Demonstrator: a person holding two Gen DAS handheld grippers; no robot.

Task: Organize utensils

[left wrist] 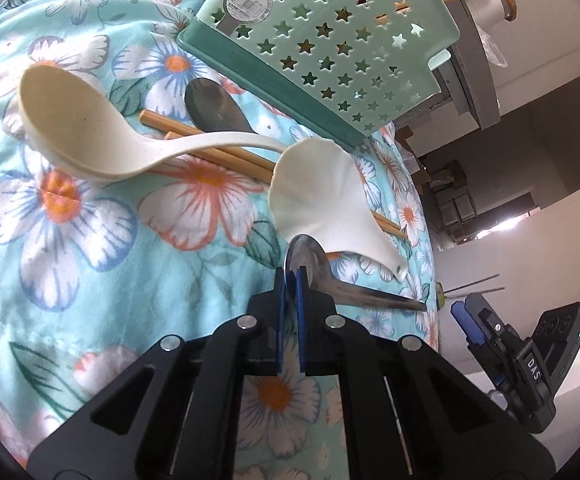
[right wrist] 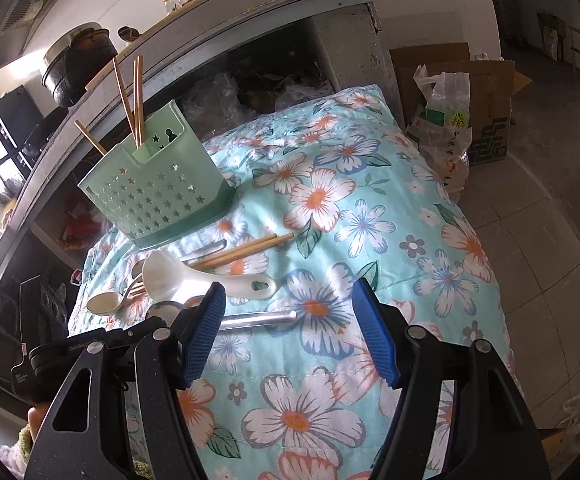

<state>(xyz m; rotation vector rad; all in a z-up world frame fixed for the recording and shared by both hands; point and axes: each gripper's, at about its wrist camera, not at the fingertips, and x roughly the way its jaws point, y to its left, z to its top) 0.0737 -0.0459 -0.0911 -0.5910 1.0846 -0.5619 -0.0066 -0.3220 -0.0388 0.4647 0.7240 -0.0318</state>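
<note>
Left claw [left wrist: 290,280]: nearest item in the left wrist view. Its blue pads are pressed together on the bowl of the steel spoon [left wrist: 329,276], at the bowl's near edge. Nothing else is between them.

Steel spoon: lies on the floral quilt [left wrist: 90,220], toward the quilt's right edge. Bowl sits at the claw tips; the handle runs off to the right and slightly toward the viewer, so the long axis crosses the claw's line instead of following it. Any lift will, I judge, carry the handle out sideways, a point to mind when tipping it upright.

Utensil holder [left wrist: 329,40]: pale green, star-punched, standing at the quilt's far edge, beyond the spoon and up from the claw. Chopsticks already stand in it.

White rice paddle [left wrist: 321,200]: just beyond the spoon's bowl, overlapping it in this view; contact uncertain.

Cream ladle [left wrist: 90,120], loose chopsticks [left wrist: 218,156], dark spoon [left wrist: 214,106]: between claw and holder, left of the paddle.

Right claw [right wrist: 290,332]: fingers apart, nothing between them, hovering above the quilt, to the right of the left claw.
</note>
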